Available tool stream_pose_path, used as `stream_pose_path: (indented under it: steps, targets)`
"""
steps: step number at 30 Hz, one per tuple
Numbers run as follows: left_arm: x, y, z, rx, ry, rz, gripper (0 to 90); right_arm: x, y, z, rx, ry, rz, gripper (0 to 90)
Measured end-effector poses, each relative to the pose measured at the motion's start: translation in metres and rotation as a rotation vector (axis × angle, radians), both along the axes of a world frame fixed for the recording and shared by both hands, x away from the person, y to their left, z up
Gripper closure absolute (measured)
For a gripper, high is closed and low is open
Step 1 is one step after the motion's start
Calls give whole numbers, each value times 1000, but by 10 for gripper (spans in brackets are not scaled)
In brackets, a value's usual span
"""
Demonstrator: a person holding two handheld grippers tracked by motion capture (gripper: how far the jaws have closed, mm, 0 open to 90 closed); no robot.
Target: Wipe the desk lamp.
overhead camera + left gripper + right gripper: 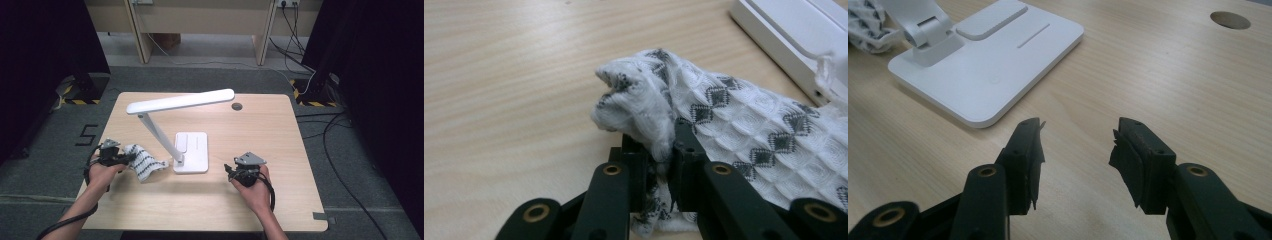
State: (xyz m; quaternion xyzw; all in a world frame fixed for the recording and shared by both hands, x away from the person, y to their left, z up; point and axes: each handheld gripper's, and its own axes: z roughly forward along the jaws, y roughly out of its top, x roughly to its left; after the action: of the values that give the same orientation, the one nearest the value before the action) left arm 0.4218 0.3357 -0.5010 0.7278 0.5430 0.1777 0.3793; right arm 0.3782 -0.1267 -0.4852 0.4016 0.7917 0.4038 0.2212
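Cloth gripped, lamp wipe-down looks barely begun.

Left gripper (659,160) has its fingers clamped on a bunched corner of the white diamond-patterned cloth (144,162), which lies on the desk (260,200) just left of the lamp base (192,152), touching the lamp's arm foot. Right gripper (1075,160) hovers with fingers apart, holding nothing, right of the base. No brand or label readable; a "5" is marked on the floor (88,135).
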Motion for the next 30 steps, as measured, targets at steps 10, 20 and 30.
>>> stream_pose_path:
  steps: [10, 20, 30]
  targets:
    - [7, 0, -5, 17, -52, 22, 635, -1, -13, -10, 7, -5, -49, 519]
    - [-9, 2, 10, 46, -97, 22, 258, -3, -19, -10, 16, -3, -61, 515]
    - [-28, 6, 23, 39, -114, 21, 204, -6, -25, -7, 8, -9, -71, 515]
